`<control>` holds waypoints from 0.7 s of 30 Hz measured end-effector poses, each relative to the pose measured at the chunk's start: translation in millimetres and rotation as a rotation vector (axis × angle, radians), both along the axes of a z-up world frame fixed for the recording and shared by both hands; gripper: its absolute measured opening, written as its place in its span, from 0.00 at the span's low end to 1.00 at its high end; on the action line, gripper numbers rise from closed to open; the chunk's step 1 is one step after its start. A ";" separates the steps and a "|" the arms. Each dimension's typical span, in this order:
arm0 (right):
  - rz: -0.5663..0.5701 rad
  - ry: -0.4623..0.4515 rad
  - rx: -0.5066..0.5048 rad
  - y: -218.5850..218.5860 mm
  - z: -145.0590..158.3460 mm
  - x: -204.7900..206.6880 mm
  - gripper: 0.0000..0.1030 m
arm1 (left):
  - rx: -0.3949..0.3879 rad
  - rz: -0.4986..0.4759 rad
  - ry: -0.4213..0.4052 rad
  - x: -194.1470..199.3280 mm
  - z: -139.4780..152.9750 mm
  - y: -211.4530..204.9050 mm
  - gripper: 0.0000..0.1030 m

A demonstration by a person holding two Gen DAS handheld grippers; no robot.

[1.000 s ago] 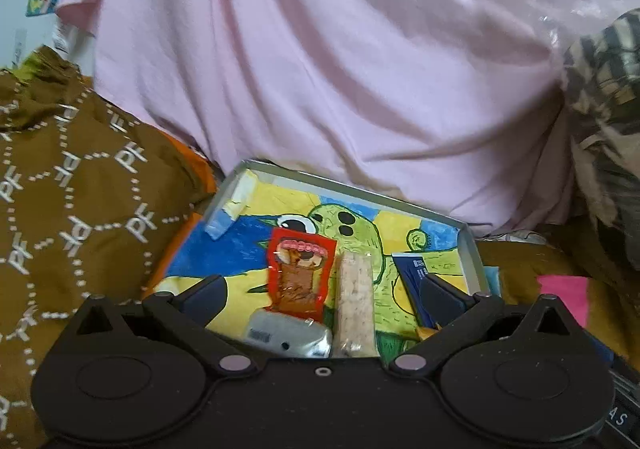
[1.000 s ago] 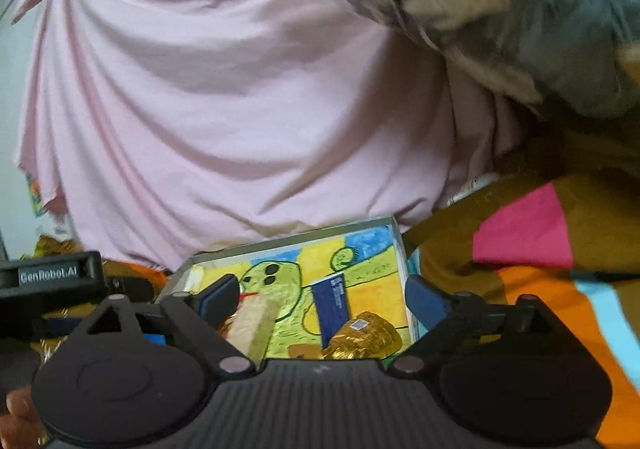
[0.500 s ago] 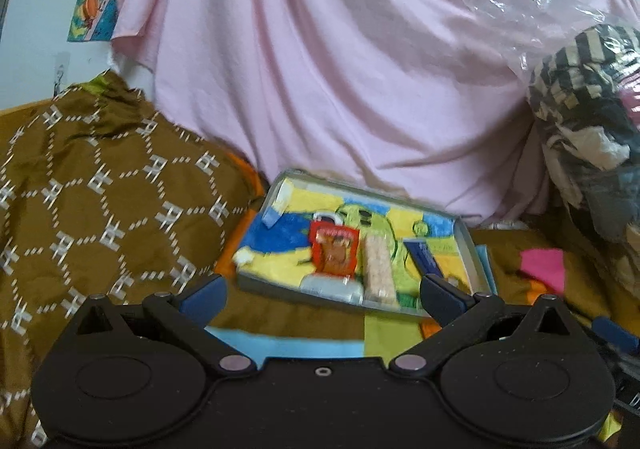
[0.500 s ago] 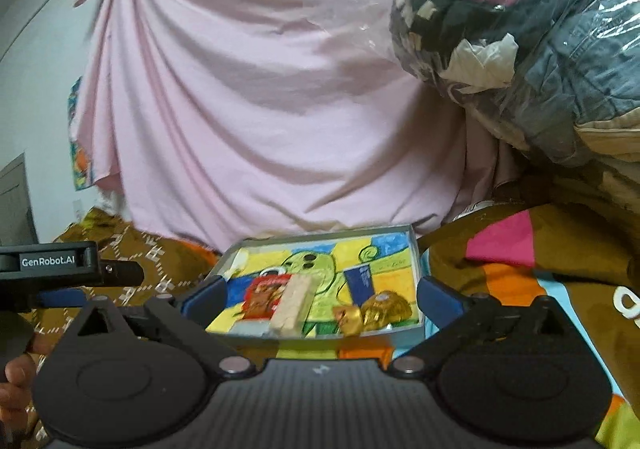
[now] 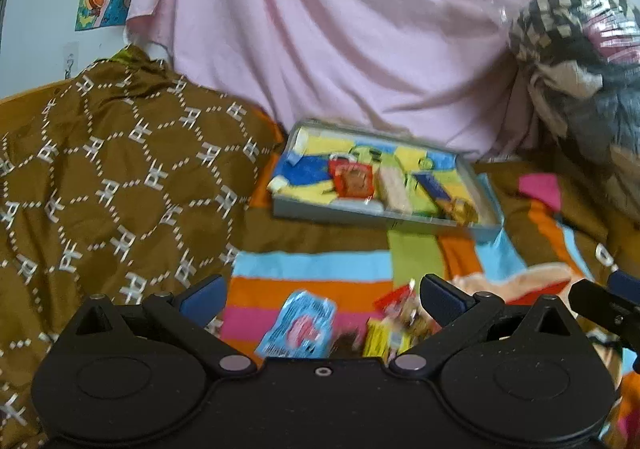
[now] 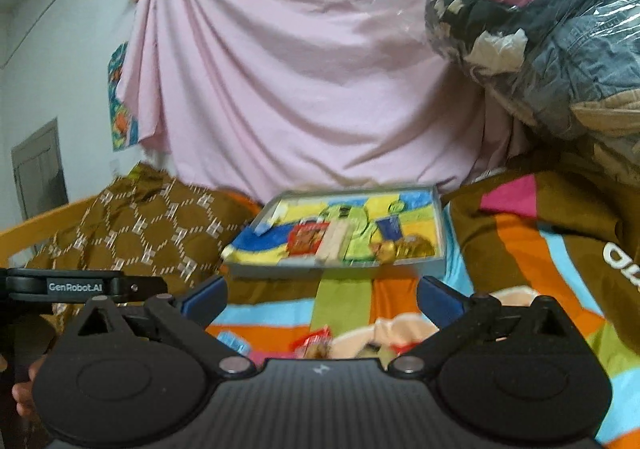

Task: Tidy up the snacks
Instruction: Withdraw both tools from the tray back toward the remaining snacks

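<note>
A grey tray with a cartoon liner sits on the bed; it also shows in the right wrist view. In it lie a red packet, a pale wafer bar, a blue packet and gold-wrapped sweets. Loose snacks lie near me on the striped blanket: a light blue packet, a yellow packet and a red packet. My left gripper is open and empty above them. My right gripper is open and empty, well short of the tray.
A brown patterned cloth is heaped to the left. A pink sheet hangs behind the tray. A plastic-wrapped bundle of clothes sits at the right. The left gripper's body shows at the left of the right wrist view.
Both grippers have pulled back from the tray toward me, staying open. The tray now looks smaller and farther, and the loose snacks on the blanket have come into view.
</note>
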State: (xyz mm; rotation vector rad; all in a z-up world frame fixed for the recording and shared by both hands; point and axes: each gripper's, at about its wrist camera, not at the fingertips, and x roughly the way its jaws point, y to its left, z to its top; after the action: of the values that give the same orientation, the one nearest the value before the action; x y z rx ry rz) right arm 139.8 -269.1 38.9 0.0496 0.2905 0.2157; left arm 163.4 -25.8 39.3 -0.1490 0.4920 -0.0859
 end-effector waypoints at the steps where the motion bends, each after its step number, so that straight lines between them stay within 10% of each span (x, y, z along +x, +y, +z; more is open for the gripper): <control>1: 0.001 0.013 -0.013 3.9 -2.4 -4.1 1.00 | 0.003 0.000 0.012 -3.2 -3.0 2.7 0.99; 21: 0.022 0.321 -0.104 28.5 -45.8 -7.7 1.00 | 0.060 0.013 0.268 -18.8 -52.5 29.3 0.99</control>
State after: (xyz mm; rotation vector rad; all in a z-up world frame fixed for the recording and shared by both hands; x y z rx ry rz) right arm 132.2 -240.6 -6.9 -0.0220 0.6219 0.2138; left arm 144.6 3.5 -13.2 -0.1047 0.7605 -0.0385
